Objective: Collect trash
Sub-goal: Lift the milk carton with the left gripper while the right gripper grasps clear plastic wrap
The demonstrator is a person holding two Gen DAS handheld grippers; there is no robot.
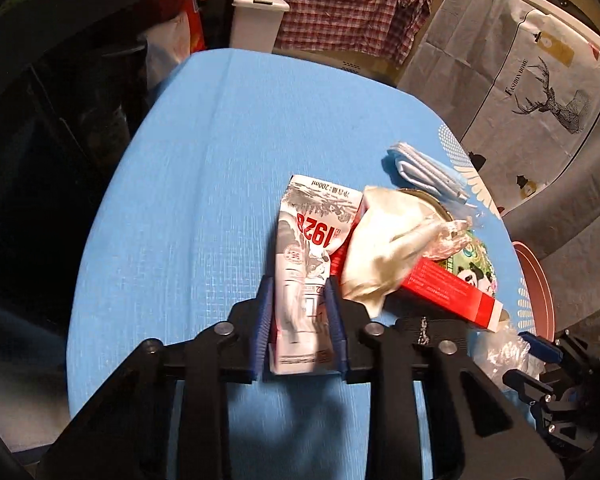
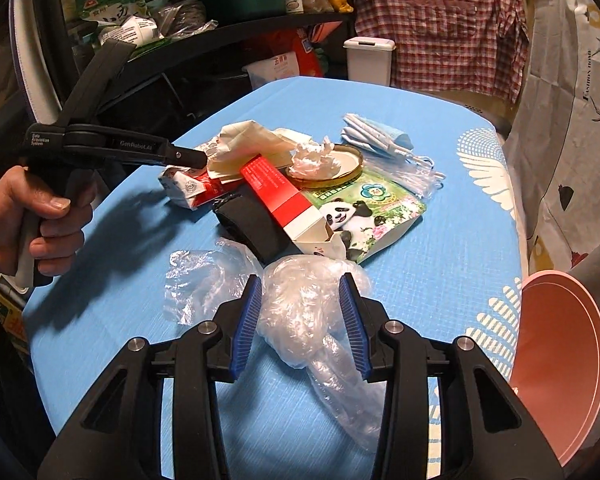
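Note:
My left gripper [image 1: 300, 304] is shut on a crumpled white milk carton [image 1: 308, 240] at the near edge of a trash pile on the blue table [image 1: 204, 168]. The carton also shows in the right wrist view [image 2: 184, 188]. My right gripper [image 2: 300, 304] stands around a crumpled clear plastic bag [image 2: 300, 300], its blue pads touching or nearly touching the bag's sides. The pile holds a red box [image 2: 280, 192], a cream wrapper [image 2: 244, 148], a panda pouch [image 2: 364, 212], a round lid [image 2: 340, 168] with a tissue on it, a black piece [image 2: 252, 220] and blue face masks [image 2: 380, 136].
A pink bin [image 2: 560, 360] stands at the table's right edge. A white lidded bin [image 2: 370, 60] sits behind the table's far end. Cluttered shelves [image 2: 180, 20] are at the left, a plaid shirt [image 2: 440, 20] hangs behind, and a printed cloth [image 1: 520, 100] hangs at the right.

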